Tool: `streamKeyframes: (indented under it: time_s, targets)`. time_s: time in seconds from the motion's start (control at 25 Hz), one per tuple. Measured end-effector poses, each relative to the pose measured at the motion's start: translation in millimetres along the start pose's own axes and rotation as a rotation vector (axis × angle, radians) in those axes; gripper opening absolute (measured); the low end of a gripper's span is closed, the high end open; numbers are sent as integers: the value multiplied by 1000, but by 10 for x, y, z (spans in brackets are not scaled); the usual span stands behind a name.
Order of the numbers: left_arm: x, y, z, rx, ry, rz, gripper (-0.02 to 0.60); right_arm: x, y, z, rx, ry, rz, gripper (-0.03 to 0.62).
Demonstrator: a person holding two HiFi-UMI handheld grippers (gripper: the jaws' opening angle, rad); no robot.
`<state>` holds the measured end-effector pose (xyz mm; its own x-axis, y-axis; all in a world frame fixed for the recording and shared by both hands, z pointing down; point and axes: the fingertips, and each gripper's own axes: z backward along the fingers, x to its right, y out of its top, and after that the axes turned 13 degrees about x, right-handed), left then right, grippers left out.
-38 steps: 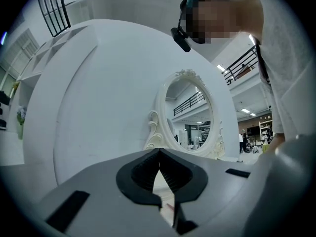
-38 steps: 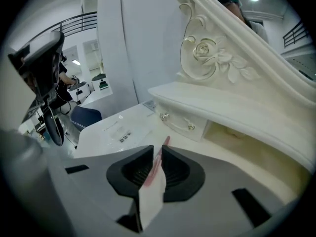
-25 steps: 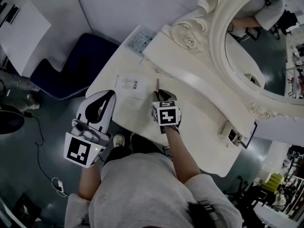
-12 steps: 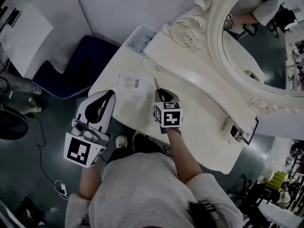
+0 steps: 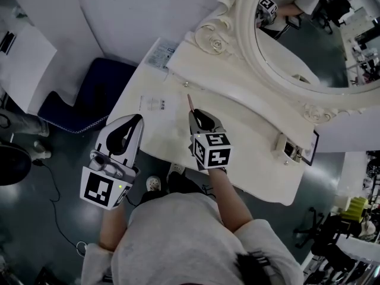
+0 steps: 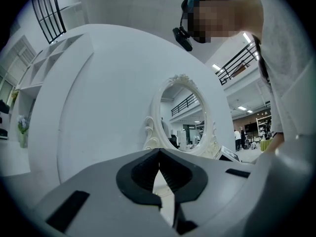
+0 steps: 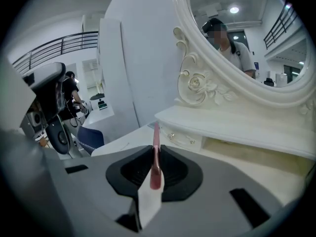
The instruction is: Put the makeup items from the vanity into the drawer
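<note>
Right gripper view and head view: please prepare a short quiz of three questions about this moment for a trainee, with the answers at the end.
1. True or false: the right gripper is shut on a thin pink pencil.
2. What is between the fingers of the left gripper?
A. a pink pencil
B. nothing, they are closed together
C. a brush
3. In the head view, which flat thing lies on the vanity top just left of the pencil?

Key:
1. True
2. B
3. A sheet of paper
</note>
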<state>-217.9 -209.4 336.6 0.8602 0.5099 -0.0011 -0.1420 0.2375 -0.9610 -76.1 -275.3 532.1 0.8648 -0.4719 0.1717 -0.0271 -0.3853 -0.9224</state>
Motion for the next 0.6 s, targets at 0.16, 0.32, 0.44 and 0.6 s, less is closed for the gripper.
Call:
streamKeyframes:
  time_s: [0.16, 0.32, 0.44, 0.6]
  targets:
    - [80, 41, 15, 14, -34, 8, 15, -87, 182, 176, 97, 14, -1, 54]
    - [157, 75, 25, 24, -75, 16, 15, -148, 331, 345, 168, 4, 5, 55]
    - [219, 104, 28, 34, -105, 21, 15, -179, 427, 474, 212, -8, 7, 54]
    - [308, 77, 48, 18, -158, 22, 15, -196, 564, 667, 270, -35, 7, 55]
